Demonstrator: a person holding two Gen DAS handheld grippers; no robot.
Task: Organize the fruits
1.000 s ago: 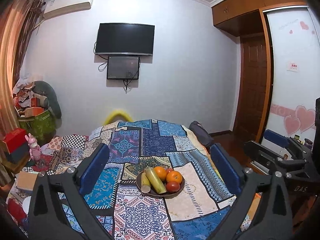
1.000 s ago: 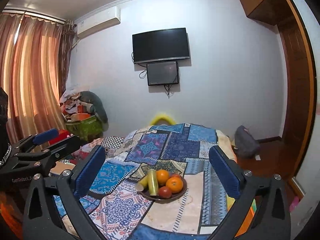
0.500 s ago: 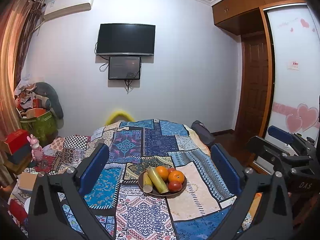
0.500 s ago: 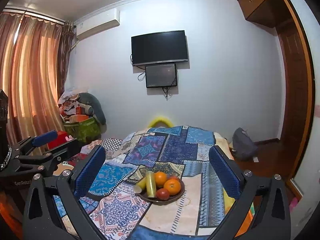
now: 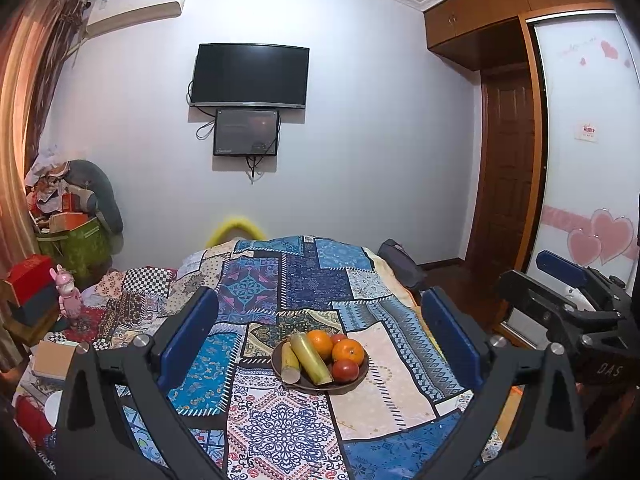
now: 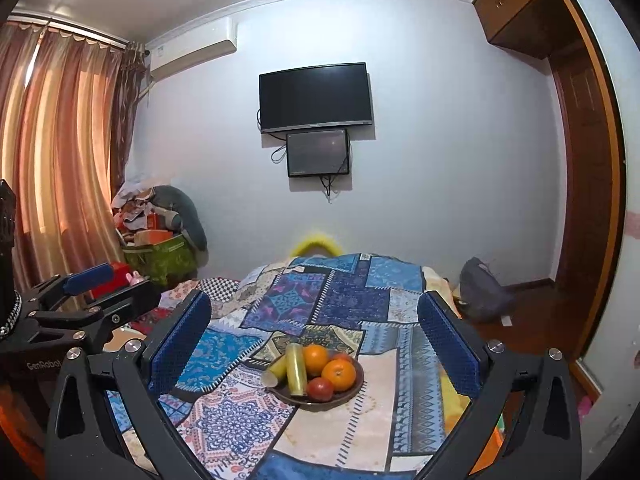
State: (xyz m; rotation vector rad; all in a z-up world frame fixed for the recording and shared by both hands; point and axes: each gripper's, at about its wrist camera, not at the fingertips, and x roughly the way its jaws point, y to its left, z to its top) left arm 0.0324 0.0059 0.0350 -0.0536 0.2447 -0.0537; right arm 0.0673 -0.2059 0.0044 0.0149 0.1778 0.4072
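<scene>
A dark round bowl (image 5: 358, 378) sits on the patchwork cloth (image 5: 280, 432) and holds two oranges (image 5: 348, 351), red apples (image 5: 345, 370) and two yellow-green stalks (image 5: 310, 358). The same bowl (image 6: 352, 390) shows in the right wrist view, with the oranges (image 6: 338, 374) and a stalk (image 6: 296, 368). My left gripper (image 5: 320, 336) is open and empty, well back from the bowl. My right gripper (image 6: 316, 338) is open and empty too, also back from it. Each gripper shows at the edge of the other's view.
The cloth-covered table has a clutter of boxes (image 5: 28, 284) and a pink toy (image 5: 68, 296) to its left. A grey bag (image 6: 482, 290) lies on the floor at right. A wardrobe and a door (image 5: 508, 168) stand on the right wall.
Both grippers have tilted up slightly, so the bowl sits a little lower and further off in both views. Jaws stay open.
</scene>
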